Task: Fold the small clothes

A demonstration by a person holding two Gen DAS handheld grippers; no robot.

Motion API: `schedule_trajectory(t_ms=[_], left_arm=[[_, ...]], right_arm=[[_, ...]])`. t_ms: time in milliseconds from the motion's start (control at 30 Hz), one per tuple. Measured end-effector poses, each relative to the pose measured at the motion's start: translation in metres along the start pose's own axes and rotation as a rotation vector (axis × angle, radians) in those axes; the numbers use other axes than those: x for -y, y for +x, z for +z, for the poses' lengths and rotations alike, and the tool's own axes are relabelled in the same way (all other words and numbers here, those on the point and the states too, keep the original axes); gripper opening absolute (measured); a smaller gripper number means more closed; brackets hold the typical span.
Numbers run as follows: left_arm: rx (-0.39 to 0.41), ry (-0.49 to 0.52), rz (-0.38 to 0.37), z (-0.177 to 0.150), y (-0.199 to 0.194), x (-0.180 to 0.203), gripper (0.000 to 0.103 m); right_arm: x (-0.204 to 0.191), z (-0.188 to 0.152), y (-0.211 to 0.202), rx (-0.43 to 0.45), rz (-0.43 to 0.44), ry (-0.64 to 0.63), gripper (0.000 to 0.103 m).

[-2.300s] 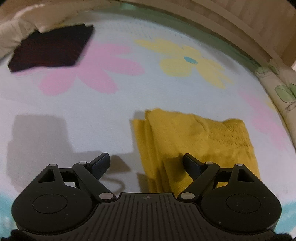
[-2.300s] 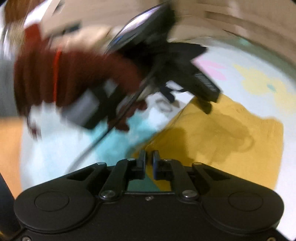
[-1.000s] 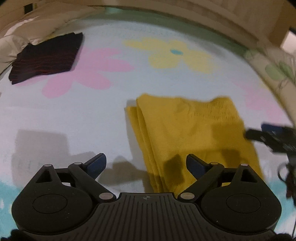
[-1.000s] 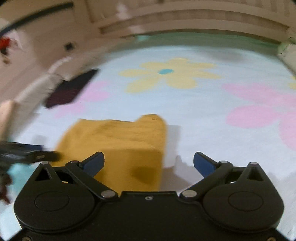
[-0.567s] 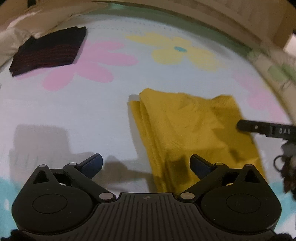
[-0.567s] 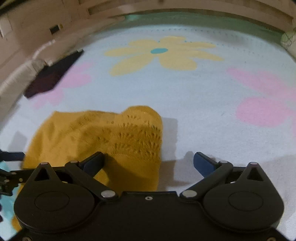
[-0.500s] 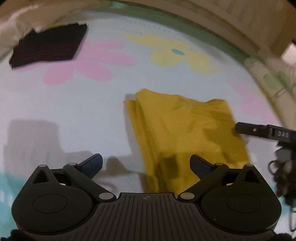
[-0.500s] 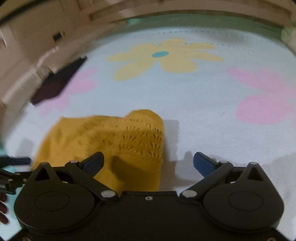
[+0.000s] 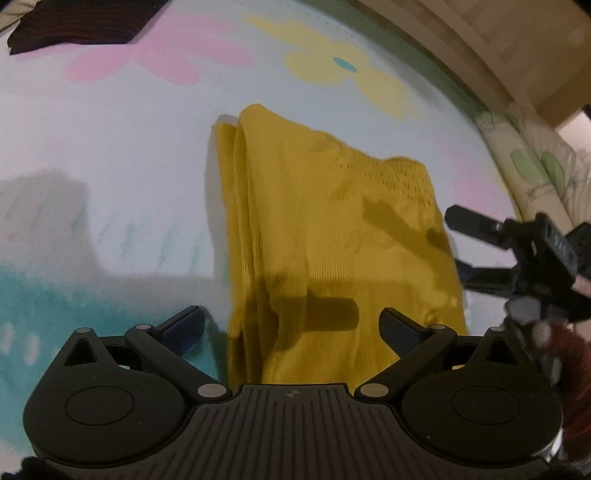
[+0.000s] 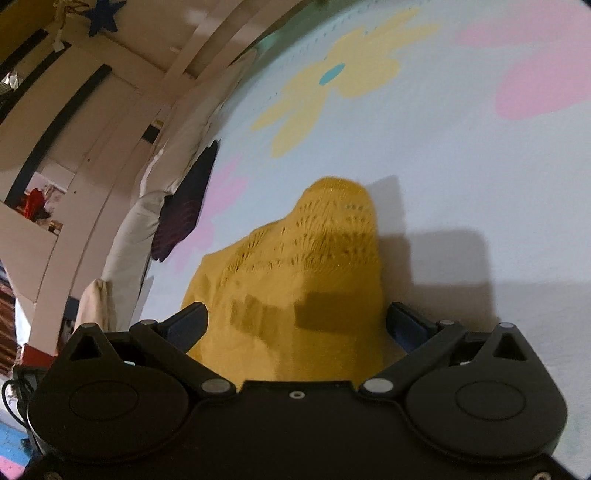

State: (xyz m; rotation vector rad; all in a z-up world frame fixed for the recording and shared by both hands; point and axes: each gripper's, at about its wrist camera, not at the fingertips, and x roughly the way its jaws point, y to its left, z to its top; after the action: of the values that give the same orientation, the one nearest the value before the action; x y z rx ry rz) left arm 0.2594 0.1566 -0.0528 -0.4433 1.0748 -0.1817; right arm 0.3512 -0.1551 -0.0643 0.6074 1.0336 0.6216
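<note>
A folded mustard-yellow knit garment (image 9: 332,236) lies on the flowered bed sheet (image 9: 110,155); it also shows in the right wrist view (image 10: 306,280). My left gripper (image 9: 291,326) is open, low over the garment's near edge, with its jaws spread either side of the cloth. My right gripper (image 10: 297,325) is open too, straddling the garment's near end. In the left wrist view the right gripper (image 9: 480,251) shows at the garment's right edge, jaws apart.
A folded dark striped garment (image 9: 77,22) lies at the far left of the bed, next to a pale pillow (image 10: 125,251). A leaf-print pillow (image 9: 535,166) lies along the right edge. A wooden bed frame (image 9: 480,40) runs behind.
Both grippers have dropped closer to the yellow garment, which now sits between each pair of open jaws. The right gripper has tilted and closed in on the garment's right end.
</note>
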Motion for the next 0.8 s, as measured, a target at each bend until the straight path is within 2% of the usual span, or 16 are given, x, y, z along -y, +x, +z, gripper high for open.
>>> schedule_trajectory(t_ms=[100,333,467,600,800], left_arm=[[0.027,-0.012,-0.021,0.006,0.005,-0.001,0.102],[0.066,0.013,-0.061,0.014,0.013,0.004,0.102],[0.051,0.025,-0.11,0.012,0.004,-0.004,0.102],[0.032,-0.031,-0.158,0.009,-0.007,-0.021,0.102],[0.009,-0.087,-0.162,0.007,-0.013,-0.034,0.102]], right_arm=[[0.003,0.006,0.013,0.003,0.058,0.001,0.103],[0.0,0.016,0.02,-0.029,0.091,-0.029,0.103],[0.001,0.016,0.019,-0.044,0.112,-0.065,0.103],[0.002,0.015,0.018,-0.039,0.125,-0.072,0.103],[0.001,0.012,0.016,-0.037,0.126,-0.081,0.103]])
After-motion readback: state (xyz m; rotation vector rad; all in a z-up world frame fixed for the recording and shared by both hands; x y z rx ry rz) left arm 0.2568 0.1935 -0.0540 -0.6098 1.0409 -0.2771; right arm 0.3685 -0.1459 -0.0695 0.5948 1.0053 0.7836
